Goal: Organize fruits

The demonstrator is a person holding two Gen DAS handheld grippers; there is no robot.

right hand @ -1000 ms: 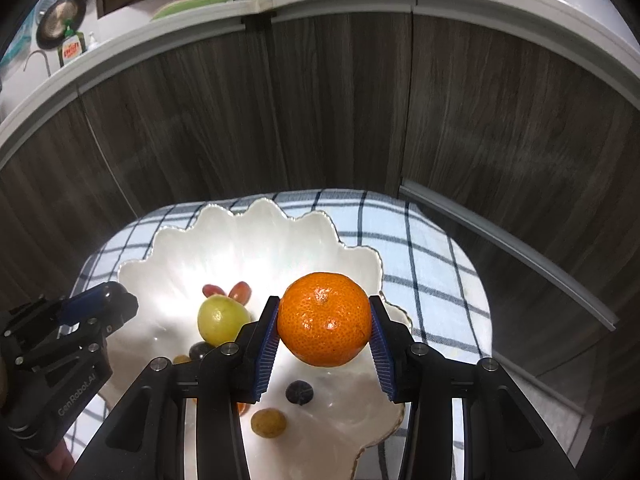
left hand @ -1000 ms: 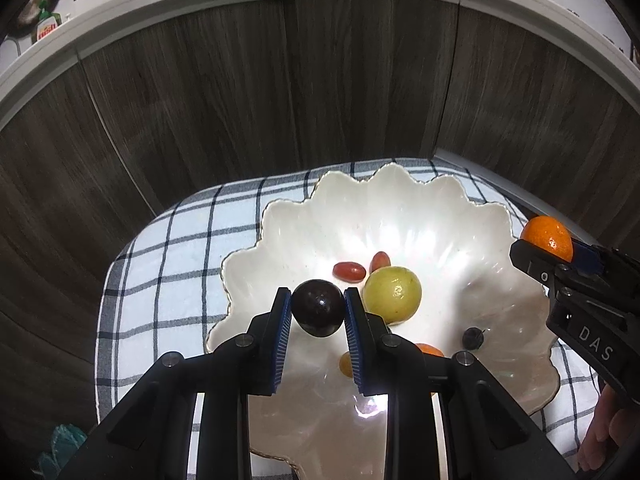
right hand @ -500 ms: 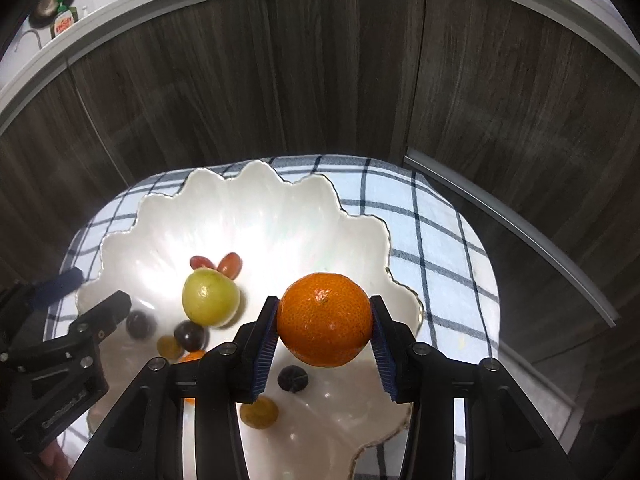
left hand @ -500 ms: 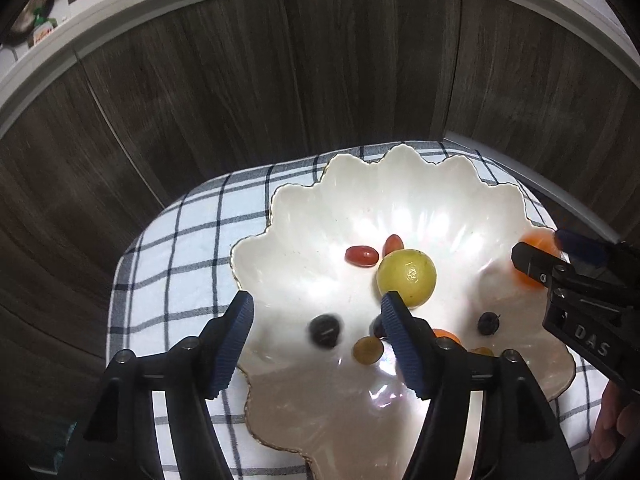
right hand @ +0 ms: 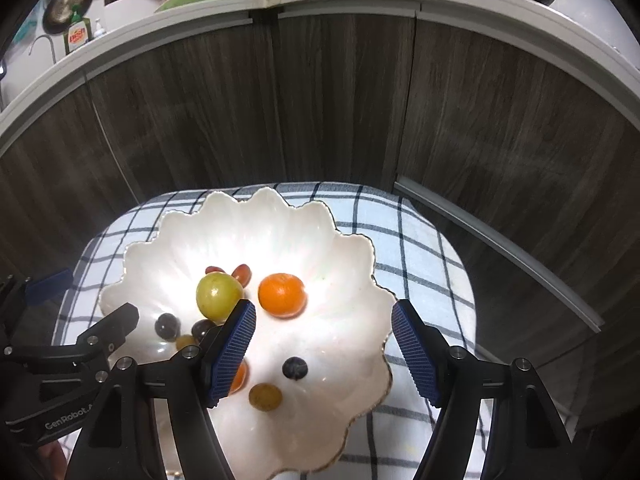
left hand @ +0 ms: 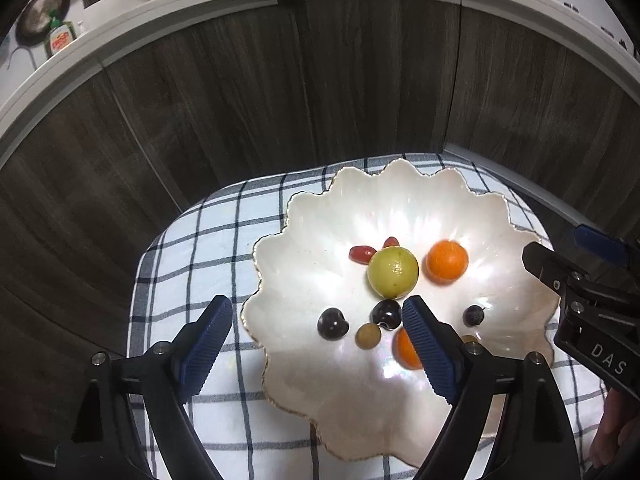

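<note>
Left gripper (left hand: 316, 322) is seen with its jaws spread wide above the near left edge of the scalloped white bowl (left hand: 320, 216); the jaws have just been opening, and nothing is clamped between them. Right gripper (right hand: 324, 328) is likewise parted over the bowl's near right side, its jaws having just been opening, with no fruit pressed by the blue pads. The mandarin (right hand: 282, 294) is shown lying free on the bowl floor, just beside the yellow-green fruit (right hand: 219, 295), behind which two red cherry tomatoes (right hand: 241, 273) are placed. Two dark plums (left hand: 332, 322) are located near the left gripper's fingers, with a small tan fruit (left hand: 368, 335) between and in front of them. A blueberry (right hand: 295, 368), a second tan fruit (right hand: 265, 397) and a partly hidden orange fruit (left hand: 406, 350) are seen nearer the camera. The bowl is set on a checked cloth (left hand: 208, 248) before dark wood panels (left hand: 200, 100).
</note>
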